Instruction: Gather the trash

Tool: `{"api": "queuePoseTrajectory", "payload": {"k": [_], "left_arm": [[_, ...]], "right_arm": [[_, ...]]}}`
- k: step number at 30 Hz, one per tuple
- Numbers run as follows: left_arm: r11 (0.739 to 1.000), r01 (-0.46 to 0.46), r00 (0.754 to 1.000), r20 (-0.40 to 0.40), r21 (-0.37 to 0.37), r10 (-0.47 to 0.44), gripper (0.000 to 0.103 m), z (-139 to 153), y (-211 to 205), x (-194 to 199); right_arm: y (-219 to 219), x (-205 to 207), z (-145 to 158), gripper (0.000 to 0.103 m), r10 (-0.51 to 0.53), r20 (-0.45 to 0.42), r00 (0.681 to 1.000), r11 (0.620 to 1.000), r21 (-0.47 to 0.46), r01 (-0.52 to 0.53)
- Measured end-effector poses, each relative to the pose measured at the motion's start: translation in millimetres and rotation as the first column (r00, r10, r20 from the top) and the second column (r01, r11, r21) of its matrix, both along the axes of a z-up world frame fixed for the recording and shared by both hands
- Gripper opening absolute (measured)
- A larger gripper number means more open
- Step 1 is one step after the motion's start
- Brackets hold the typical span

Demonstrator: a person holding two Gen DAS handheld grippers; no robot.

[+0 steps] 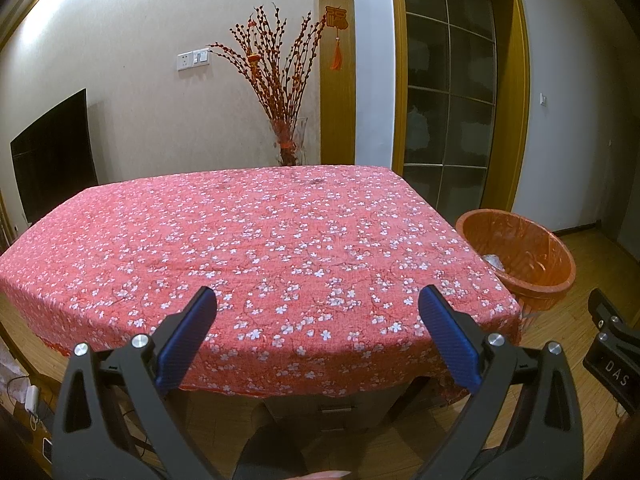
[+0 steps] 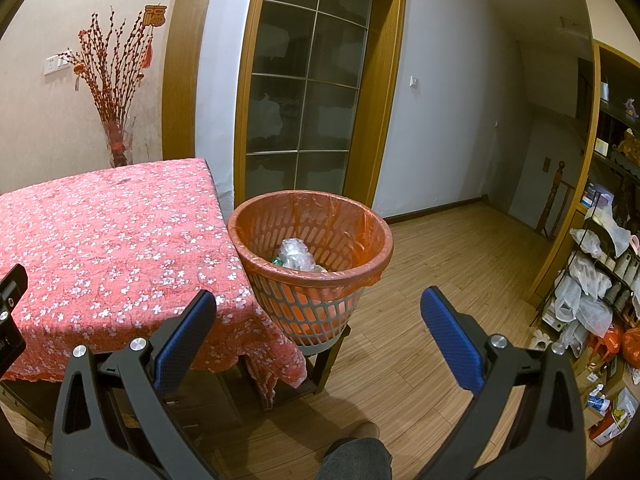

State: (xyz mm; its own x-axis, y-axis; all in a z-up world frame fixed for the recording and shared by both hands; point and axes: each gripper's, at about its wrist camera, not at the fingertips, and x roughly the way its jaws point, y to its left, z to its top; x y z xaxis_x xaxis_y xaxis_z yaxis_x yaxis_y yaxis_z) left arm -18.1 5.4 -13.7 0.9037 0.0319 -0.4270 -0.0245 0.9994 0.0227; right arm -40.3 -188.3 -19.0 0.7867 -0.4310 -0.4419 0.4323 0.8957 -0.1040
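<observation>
The left tongs (image 1: 318,312) hang wide open and hold nothing, above the near edge of a worktop (image 1: 256,232) covered in a red flowered cloth. The right tongs (image 2: 318,312) are also spread wide and hold nothing, facing an orange-lined basket (image 2: 312,276) just beside the worktop's right edge. Crumpled clear plastic trash (image 2: 296,256) lies inside the basket.

Dim warm indoor light, glare on the wall (image 1: 80,20) upper left, sharp focus, edges strongly fisheye-bent.
</observation>
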Motion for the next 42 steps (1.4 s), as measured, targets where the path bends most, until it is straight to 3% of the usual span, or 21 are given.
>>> {"api": "queuePoseTrajectory", "payload": {"k": [42], "left_arm": [[1.0, 0.003, 1.0, -0.013, -0.001, -0.003, 0.099, -2.4, 0.7, 1.9]], "right_arm": [[-1.3, 2.5, -6.5, 0.101, 0.01, -0.013, 1.0, 1.0, 0.011, -0.009]]}}
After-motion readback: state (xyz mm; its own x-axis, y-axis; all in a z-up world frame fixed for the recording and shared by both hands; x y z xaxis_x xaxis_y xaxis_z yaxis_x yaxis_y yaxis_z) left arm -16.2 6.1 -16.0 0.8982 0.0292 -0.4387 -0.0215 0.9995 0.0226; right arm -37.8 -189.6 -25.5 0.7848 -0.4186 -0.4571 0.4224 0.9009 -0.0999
